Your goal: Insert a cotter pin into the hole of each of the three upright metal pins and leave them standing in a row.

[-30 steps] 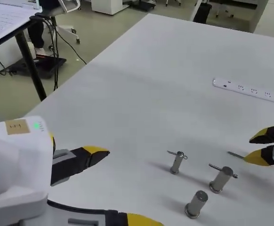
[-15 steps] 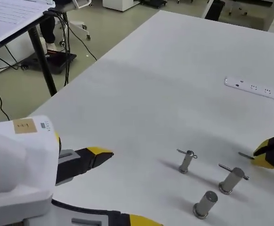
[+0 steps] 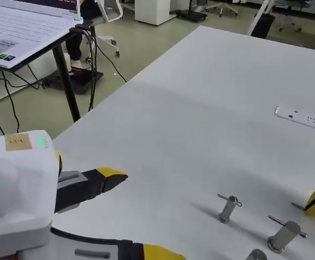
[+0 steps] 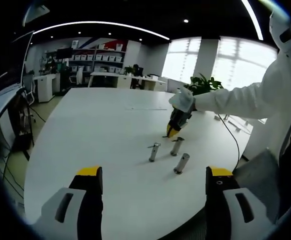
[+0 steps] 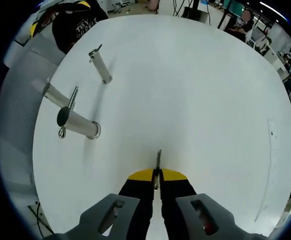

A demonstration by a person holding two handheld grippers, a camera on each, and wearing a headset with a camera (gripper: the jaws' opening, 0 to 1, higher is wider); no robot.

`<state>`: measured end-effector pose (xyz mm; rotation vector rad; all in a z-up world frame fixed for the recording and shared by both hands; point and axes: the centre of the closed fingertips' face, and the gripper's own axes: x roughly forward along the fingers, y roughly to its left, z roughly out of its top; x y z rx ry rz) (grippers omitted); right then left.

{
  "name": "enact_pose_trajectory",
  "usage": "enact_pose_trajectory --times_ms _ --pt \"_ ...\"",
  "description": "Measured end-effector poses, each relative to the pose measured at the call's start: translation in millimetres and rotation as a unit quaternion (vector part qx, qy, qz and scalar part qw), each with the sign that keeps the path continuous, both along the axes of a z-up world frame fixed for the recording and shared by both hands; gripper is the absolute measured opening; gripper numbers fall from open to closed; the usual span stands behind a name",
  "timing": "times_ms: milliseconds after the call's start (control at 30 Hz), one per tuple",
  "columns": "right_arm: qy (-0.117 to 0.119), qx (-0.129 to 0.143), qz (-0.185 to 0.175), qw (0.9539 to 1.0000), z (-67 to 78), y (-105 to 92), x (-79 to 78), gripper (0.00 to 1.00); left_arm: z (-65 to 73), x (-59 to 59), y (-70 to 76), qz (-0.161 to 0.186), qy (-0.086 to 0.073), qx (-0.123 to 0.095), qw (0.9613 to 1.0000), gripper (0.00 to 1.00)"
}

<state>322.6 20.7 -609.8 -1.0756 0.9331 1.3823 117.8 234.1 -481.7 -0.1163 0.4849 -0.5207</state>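
Right gripper (image 5: 156, 176): at the bottom centre of the right gripper view, its jaws were closed on the held cotter pin (image 5: 158, 159). The pin's long axis ran straight on from the jaws, with the free end pointing up the frame over the white table (image 5: 195, 75). How much of the pin sat between the jaws could not be made out, nor whether its end touched the table. In the head view the right edge cut this gripper off, leaving a yellow tip and the pin's end at lower right. In the left gripper view it sat right of centre, tips angled down, carried by a white-gloved hand (image 4: 183, 100) reaching in from the right.

Left gripper (image 4: 154, 172): its jaws stood wide apart with nothing between them. In the head view it lay at lower left, with the lower jaw cut by the bottom edge.

The first metal pin (image 3: 228, 208) and second metal pin (image 3: 283, 236) stood upright at lower right of the head view, near the right gripper. Each carried one of the crosswise cotter pins (image 3: 226, 198) through its top. The third metal pin (image 3: 255, 254) was cut off at the bottom edge. In the right gripper view it was partly hidden behind the second, so whether it held a cotter pin could not be told.
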Motion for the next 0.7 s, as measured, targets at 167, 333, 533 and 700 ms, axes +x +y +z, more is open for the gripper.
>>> enact_pose_trajectory --times_ms 167,333,533,700 --pt "0.034 -0.009 -0.019 0.9992 -1.3 -0.3 1.1 0.00 0.8 -0.4 7.3 0.016 -0.008 -0.001 0.9998 0.83" --pt "0.045 -0.035 0.011 0.9983 -3.2 -0.8 0.2 0.00 0.7 -2.0 9.1 0.027 -0.010 -0.001 0.9996 0.82" --pt "0.061 -0.036 0.000 0.9975 -3.7 -2.4 -0.4 0.00 6.9 -2.1 6.5 0.032 -0.019 0.000 0.9993 0.81" --pt "0.036 -0.050 0.009 0.9980 -4.0 -2.7 -3.0 0.00 12.5 -4.7 6.0 0.035 -0.029 -0.003 0.9990 0.81"
